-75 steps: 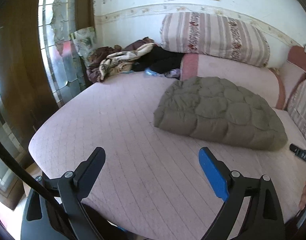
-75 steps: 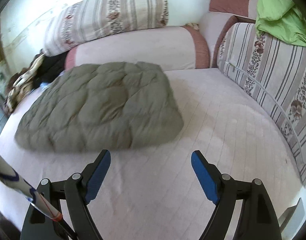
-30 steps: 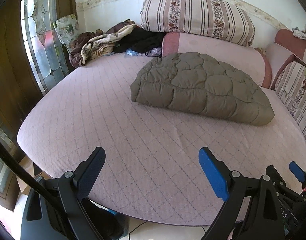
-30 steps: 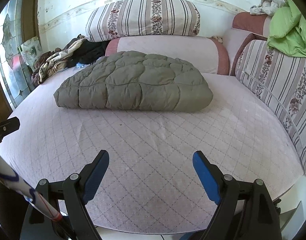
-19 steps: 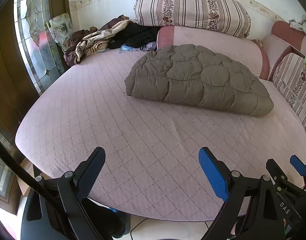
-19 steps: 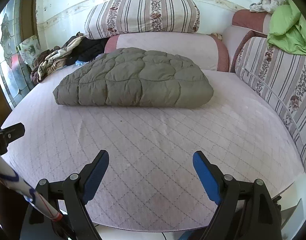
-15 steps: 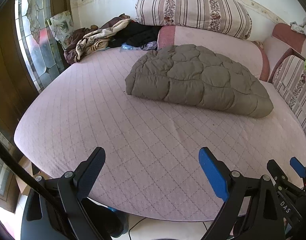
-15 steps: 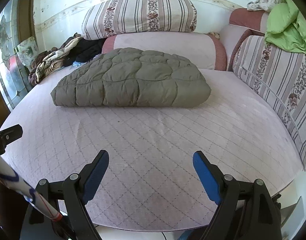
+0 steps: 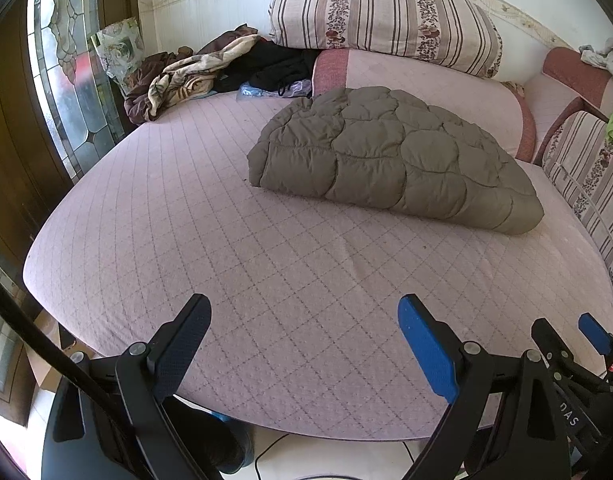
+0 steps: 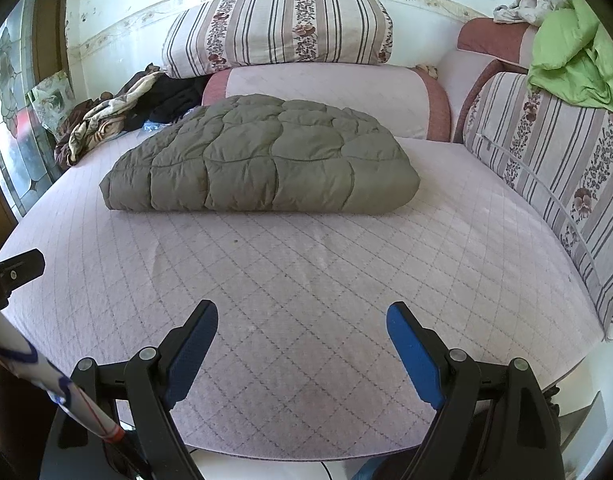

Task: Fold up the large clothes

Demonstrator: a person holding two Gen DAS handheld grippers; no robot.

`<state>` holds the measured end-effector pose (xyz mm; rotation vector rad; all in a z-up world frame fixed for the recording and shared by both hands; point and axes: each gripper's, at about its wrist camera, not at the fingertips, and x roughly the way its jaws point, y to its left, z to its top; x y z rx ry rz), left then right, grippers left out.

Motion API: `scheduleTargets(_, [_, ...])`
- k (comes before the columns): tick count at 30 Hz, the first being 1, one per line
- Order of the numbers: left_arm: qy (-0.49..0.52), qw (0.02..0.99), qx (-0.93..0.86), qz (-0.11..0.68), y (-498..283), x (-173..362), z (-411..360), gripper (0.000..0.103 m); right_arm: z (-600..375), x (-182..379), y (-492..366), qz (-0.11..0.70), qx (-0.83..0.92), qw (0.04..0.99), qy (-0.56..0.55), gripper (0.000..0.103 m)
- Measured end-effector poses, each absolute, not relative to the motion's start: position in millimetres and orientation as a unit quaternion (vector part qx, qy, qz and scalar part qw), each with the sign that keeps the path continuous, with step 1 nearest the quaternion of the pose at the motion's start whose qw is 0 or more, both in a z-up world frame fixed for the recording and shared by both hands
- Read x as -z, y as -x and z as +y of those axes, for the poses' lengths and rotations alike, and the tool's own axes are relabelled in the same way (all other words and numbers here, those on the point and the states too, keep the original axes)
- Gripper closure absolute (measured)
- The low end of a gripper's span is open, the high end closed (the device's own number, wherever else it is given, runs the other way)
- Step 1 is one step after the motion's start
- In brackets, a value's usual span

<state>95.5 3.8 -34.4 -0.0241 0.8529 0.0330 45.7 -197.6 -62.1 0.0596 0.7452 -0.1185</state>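
Observation:
An olive-grey quilted puffer garment (image 9: 390, 156) (image 10: 262, 168) lies folded into a thick bundle on the pink quilted bed (image 9: 266, 264) (image 10: 306, 264), toward the far side. My left gripper (image 9: 304, 320) hangs open over the bed's near edge, well short of the bundle, nothing between its fingers. My right gripper (image 10: 302, 330) is open too, above the near part of the bed, also empty. The right gripper's fingers (image 9: 594, 334) show at the lower right of the left wrist view. A tip of the left gripper (image 10: 16, 270) pokes in at the left of the right wrist view.
Striped floral cushions (image 9: 382, 20) (image 10: 554, 168) line the back and right side. A heap of dark and beige clothes (image 9: 194, 72) sits at the back left by a stained-glass window (image 9: 66, 68). A green cloth (image 10: 574, 52) drapes over the right cushion. Floor shows below the bed edge.
Both grippers have drawn back from the bundle toward the bed's near edge over the last seconds, and stay open. The folded garment has not moved.

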Motion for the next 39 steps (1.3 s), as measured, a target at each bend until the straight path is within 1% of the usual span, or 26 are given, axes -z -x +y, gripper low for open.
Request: scheduleTargets(39, [0.0,0.901,-0.019,0.434,-100,49,8,0.009,-197,64,-50,0.376,0.066,0.924,-0.023,0.013])
